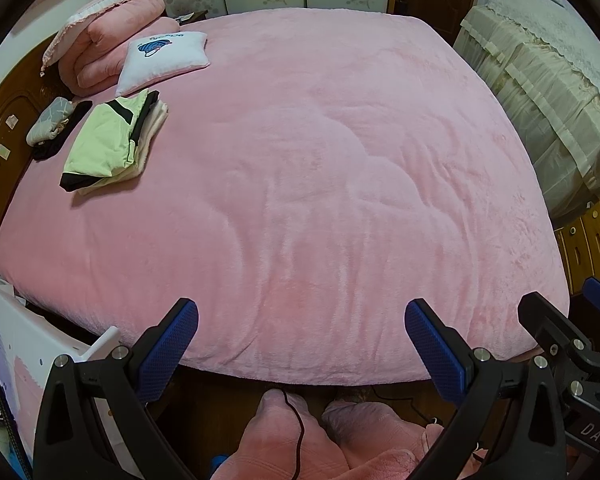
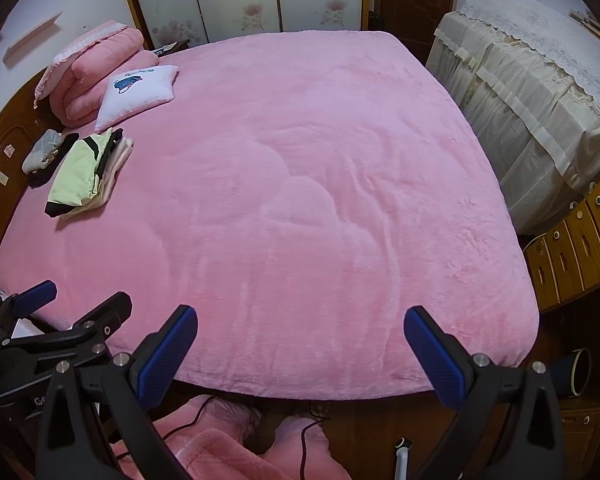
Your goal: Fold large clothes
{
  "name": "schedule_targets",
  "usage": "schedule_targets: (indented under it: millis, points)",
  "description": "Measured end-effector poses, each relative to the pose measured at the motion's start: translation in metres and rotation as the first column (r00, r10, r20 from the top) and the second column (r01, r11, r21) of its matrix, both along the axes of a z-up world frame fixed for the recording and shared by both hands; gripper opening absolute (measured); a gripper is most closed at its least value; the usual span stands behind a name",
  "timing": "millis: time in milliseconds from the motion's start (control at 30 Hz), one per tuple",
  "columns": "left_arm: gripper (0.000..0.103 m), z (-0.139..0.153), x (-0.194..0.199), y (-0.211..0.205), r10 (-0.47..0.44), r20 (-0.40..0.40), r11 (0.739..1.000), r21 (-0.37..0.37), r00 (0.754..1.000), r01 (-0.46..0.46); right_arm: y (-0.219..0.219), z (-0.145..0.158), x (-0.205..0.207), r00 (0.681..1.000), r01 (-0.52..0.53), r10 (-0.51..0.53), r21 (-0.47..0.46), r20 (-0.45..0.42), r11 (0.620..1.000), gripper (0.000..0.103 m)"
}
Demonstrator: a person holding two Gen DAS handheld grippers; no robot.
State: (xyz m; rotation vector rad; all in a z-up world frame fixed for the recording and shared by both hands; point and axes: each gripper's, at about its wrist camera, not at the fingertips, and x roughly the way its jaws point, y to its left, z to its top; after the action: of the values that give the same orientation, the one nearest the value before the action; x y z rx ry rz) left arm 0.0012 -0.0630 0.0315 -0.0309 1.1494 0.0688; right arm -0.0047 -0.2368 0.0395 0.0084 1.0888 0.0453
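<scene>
Folded clothes [image 1: 110, 144], light green with black trim on top of cream layers, stacked near the wooden headboard [image 1: 4, 128] on the left side of the pink bedspread [image 1: 320, 180], beside a white cushion [image 1: 164, 60] and rolled pink quilt [image 1: 116, 36]. Left gripper [image 1: 302, 344] and right gripper [image 2: 300, 348] spread wide and empty above the near edge of the bed, side by side. Cream-draped furniture [image 2: 540, 112] along the right.

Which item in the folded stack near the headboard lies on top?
The light green garment with black trim; cream pieces lie beneath it.
</scene>
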Motion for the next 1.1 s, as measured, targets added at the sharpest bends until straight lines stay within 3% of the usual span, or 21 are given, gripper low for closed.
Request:
schedule_targets:
  millis: [1100]
  points:
    - [0.102,0.004,-0.01,-0.004,-0.018,0.021,0.999,0.028,1.0,0.017,-0.009,-0.001,-0.002,1.0,0.014,-0.014,0.003,-0.016,1.0,0.103]
